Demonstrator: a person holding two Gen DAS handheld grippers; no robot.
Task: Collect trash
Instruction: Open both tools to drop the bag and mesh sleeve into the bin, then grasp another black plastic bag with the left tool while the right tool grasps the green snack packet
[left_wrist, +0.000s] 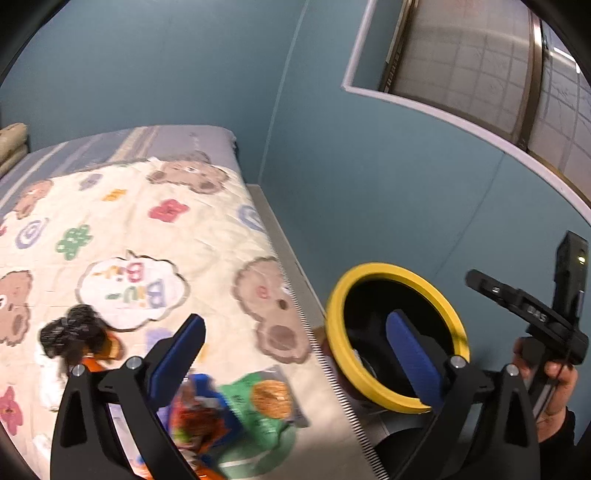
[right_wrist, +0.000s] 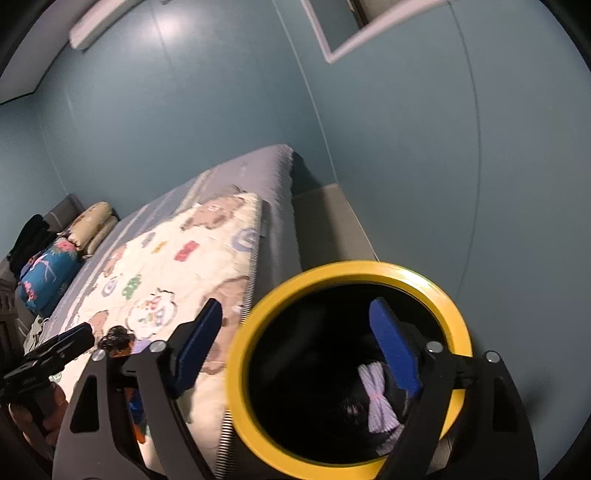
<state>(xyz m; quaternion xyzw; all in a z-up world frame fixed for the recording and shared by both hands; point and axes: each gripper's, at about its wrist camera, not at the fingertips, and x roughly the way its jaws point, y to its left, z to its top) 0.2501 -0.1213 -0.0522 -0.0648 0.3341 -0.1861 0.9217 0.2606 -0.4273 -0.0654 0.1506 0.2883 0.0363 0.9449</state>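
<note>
A bed (left_wrist: 221, 147) with one cartoon-bear quilt (left_wrist: 177, 236) fills most of the left wrist view, and one bin (right_wrist: 236, 369) with a yellow rim stands just beside its edge, against the blue wall (left_wrist: 369, 184). Inside the bin, a pale purple wrapper (right_wrist: 376, 402) is seen against the black liner.

Three pieces of rubbish are counted on the quilt: a green snack packet (left_wrist: 266, 402), an orange-and-blue packet (left_wrist: 195, 410) touching it, and a crumpled black bag (left_wrist: 74, 332) a little apart; orange scraps beside the bag are too blurred to count.

The left gripper (left_wrist: 295, 354) is spread wide, nothing between its blue pads. The right gripper (right_wrist: 295, 347) is likewise spread and empty, over the bin mouth.

The next pickup is judged to be best done by lowering the left gripper over the nearest packet and pinching a raised crinkle, so that the quilt is not caught.
</note>
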